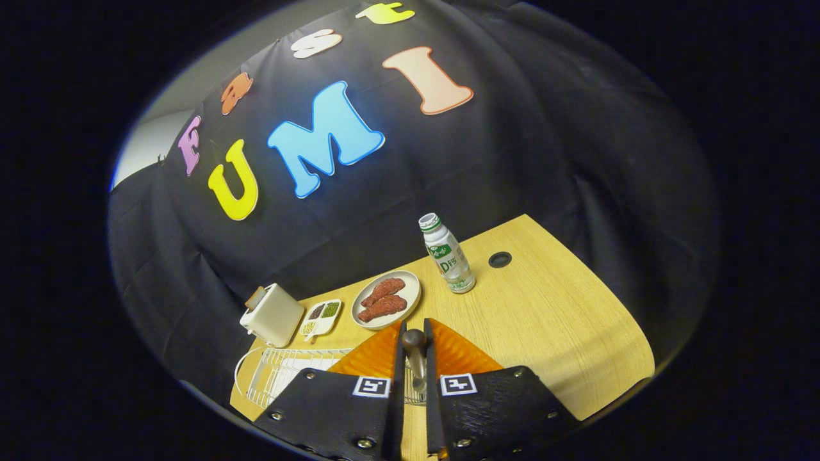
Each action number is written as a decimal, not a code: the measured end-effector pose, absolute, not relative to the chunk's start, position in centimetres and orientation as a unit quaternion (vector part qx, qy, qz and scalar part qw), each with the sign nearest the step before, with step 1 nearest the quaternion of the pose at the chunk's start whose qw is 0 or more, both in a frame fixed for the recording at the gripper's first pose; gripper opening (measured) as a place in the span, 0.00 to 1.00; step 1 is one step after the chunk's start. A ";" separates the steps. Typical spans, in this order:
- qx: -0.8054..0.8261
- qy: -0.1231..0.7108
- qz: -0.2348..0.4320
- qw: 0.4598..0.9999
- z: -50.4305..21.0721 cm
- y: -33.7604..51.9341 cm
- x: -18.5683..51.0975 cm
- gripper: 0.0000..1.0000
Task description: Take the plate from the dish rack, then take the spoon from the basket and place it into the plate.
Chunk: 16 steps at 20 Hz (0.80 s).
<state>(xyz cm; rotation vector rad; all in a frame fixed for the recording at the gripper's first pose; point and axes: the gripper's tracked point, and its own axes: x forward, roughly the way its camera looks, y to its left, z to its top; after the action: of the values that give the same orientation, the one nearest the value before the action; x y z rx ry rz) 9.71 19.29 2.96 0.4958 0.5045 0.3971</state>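
My gripper (414, 328) is shut on the spoon (415, 351). The spoon stands upright between the fingers, its dark rounded handle end level with the fingertips (383, 353) and its metal stem running down between them. Fine wire mesh of the basket (415, 392) shows low in the gap between the fingers, and the spoon's bowl is hidden. A white wire dish rack (277, 376) lies to the left of the fingers. Just beyond the fingertips a pale plate (410, 285) holds two reddish pieces of meat.
On the wooden table (551, 333), a white toaster (271, 315) and a small divided dish of beans (321, 318) sit left of the plate. A small capped bottle (448, 255) stands to its right, near a round cable hole (500, 259). The black cloth wall rises behind.
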 end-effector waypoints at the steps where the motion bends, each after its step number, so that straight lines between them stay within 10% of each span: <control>1: 0.240 0.239 0.197 0.920 4.0 19.2 9.4 0.14; 16: 0.191 0.235 0.323 0.897 9.1 27.2 -2.7 0.14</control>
<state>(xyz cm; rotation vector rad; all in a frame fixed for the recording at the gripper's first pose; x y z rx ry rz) -2.74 27.23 9.08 0.3954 0.4874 0.6699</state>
